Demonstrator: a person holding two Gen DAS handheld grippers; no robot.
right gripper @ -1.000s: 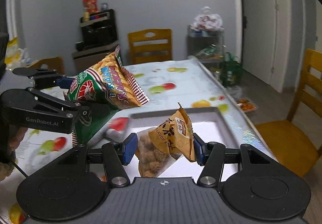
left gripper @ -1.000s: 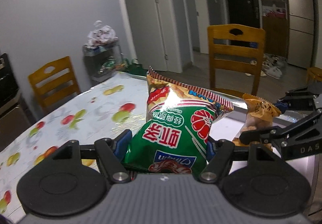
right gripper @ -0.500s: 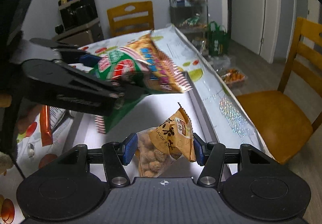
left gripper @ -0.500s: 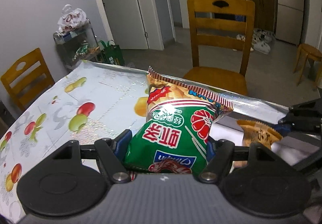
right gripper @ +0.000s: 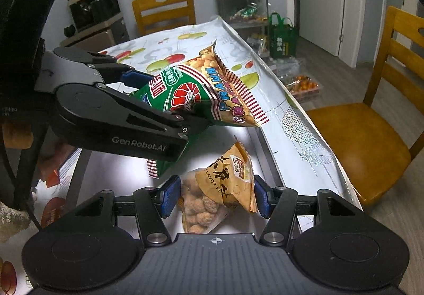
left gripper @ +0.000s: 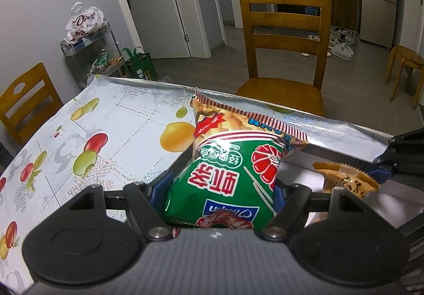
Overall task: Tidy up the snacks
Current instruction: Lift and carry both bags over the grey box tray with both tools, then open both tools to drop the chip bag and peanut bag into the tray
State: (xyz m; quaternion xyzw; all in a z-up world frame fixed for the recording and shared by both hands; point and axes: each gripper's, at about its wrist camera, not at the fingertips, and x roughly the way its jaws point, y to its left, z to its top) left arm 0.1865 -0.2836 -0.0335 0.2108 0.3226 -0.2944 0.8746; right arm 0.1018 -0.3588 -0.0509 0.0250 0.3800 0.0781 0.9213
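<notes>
A green and orange prawn cracker bag (left gripper: pixel 230 170) sits between the blue pads of my left gripper (left gripper: pixel 220 189), which still grips it while its jaws begin opening. In the right wrist view that bag (right gripper: pixel 201 90) hangs in the left gripper (right gripper: pixel 161 98) above a white tray (right gripper: pixel 116 170). My right gripper (right gripper: pixel 216 194) is shut on a small orange peanut bag (right gripper: pixel 220 186), low over the tray's near part. The peanut bag (left gripper: pixel 344 181) and the right gripper (left gripper: pixel 384 159) also show at the right of the left wrist view.
The tray lies on a fruit-patterned tablecloth (left gripper: pixel 106 135) near the table's edge (right gripper: pixel 304 135). A wooden chair (right gripper: pixel 371 122) stands just beyond that edge. More snack packets (right gripper: pixel 53 175) lie left of the tray. A metal trolley (right gripper: pixel 238 3) stands by the wall.
My left gripper has swung across and down with the prawn cracker bag until it hangs over the tray, close above the peanut bag. The right gripper has sunk slightly.
</notes>
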